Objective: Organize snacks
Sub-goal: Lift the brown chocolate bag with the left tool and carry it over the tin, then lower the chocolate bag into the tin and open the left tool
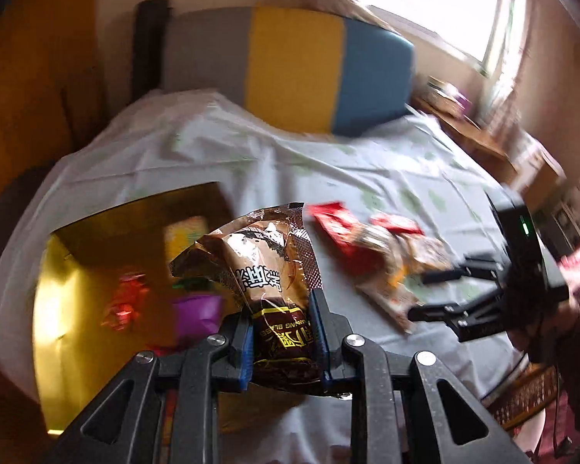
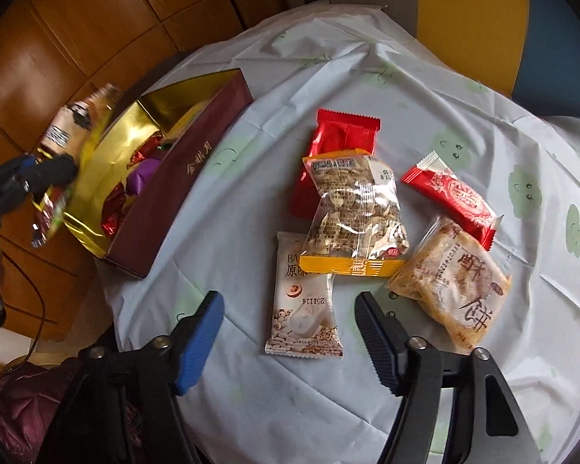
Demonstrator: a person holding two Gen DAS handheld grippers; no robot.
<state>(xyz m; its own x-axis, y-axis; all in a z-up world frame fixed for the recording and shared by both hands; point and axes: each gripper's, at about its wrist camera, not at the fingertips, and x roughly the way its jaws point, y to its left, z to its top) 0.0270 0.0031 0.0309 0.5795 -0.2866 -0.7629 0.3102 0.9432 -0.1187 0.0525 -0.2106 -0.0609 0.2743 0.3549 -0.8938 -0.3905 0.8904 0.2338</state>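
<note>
My left gripper [image 1: 280,309] is shut on a brown foil snack packet [image 1: 266,263] and holds it over the open gold-lined box [image 1: 58,270]. The right wrist view shows that gripper [image 2: 54,170] and packet [image 2: 77,116] at the box's [image 2: 174,178] left end. Red and purple wrapped snacks lie inside the box. My right gripper [image 2: 288,297] is open above a white packet [image 2: 301,332], its pads clear of it. Beside it lie a nut packet with yellow edges [image 2: 355,208], two red packets [image 2: 344,131] [image 2: 452,197] and a tan pastry packet [image 2: 452,282].
A pale tablecloth with green prints [image 2: 251,386] covers the round table. A chair with a grey, yellow and blue back [image 1: 294,65] stands at the far side. Wooden cabinets [image 2: 77,19] are on the left. A hand in a maroon sleeve [image 1: 576,301] holds the right gripper [image 1: 417,295].
</note>
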